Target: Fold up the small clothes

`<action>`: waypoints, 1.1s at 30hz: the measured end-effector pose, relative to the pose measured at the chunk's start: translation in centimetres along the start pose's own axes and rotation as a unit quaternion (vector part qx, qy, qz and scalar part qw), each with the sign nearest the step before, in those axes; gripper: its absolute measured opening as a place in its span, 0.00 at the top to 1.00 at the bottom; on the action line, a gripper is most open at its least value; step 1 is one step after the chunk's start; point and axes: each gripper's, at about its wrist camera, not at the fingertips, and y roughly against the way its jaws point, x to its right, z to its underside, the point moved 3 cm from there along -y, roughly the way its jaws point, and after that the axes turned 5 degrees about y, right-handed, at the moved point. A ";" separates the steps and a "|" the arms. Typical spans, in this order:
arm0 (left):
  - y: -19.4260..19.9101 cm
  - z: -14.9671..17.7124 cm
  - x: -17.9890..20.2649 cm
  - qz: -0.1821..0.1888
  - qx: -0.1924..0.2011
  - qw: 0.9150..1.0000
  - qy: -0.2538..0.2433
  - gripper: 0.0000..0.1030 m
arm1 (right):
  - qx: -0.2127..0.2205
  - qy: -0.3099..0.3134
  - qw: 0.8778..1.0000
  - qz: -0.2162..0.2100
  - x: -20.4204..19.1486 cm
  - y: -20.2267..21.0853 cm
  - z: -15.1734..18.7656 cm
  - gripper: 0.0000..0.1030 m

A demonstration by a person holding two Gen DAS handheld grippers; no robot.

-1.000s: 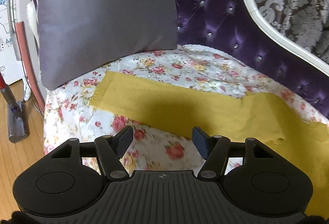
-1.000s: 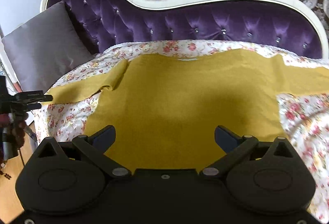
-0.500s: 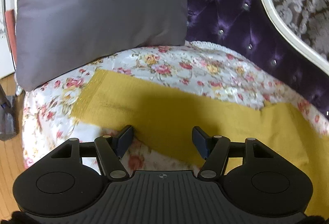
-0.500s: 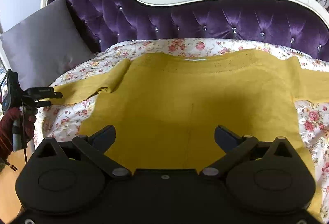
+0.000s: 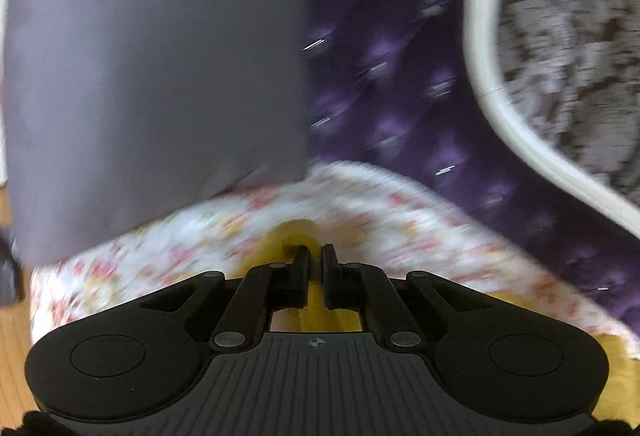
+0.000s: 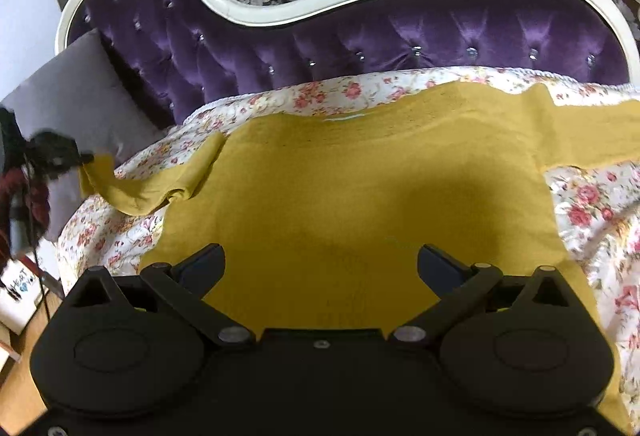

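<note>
Sweater: mustard sweater (image 6: pixel 352 196) lies flat on the floral cover (image 6: pixel 592 204), spread ready for folding.
Left gripper (image 5: pixel 315 256): clamped on the sleeve end (image 6: pixel 96 172), raising it to fold inward.
Right gripper (image 6: pixel 320 268): jaws wide, empty, poised over the hem.

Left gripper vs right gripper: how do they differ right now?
The left gripper is shut on the cuff of the mustard sweater's sleeve; the right gripper is open and holds nothing. The left lifts the cuff off the floral cover, near the grey cushion; the right hovers over the sweater's flat body. Both are the same black two-finger tool.
</note>
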 end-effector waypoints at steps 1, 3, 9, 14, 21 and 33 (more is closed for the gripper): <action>0.6 -0.3 1.5 0.010 0.005 1.000 -0.009 0.94 | 0.000 -0.003 1.000 0.001 0.3 0.2 0.1 0.01; 1.7 -0.5 5.0 0.035 0.014 0.999 -0.031 0.94 | 0.001 -0.008 1.000 0.002 0.8 0.6 0.4 0.01; 3.8 1.8 16.5 0.109 0.030 0.989 -0.094 0.94 | 0.012 -0.024 1.000 0.014 2.6 2.7 1.3 0.01; 4.0 5.5 25.5 0.156 0.001 0.979 -0.130 0.93 | 0.018 -0.044 0.999 0.027 4.9 4.5 1.6 0.01; 5.7 12.5 34.2 0.221 -0.016 0.952 -0.211 0.81 | 0.020 -0.046 0.997 0.053 6.9 5.5 1.7 0.01; 2.3 14.2 25.6 0.108 -0.023 0.961 -0.256 0.78 | 0.034 0.012 0.998 0.051 9.0 2.6 -2.9 0.02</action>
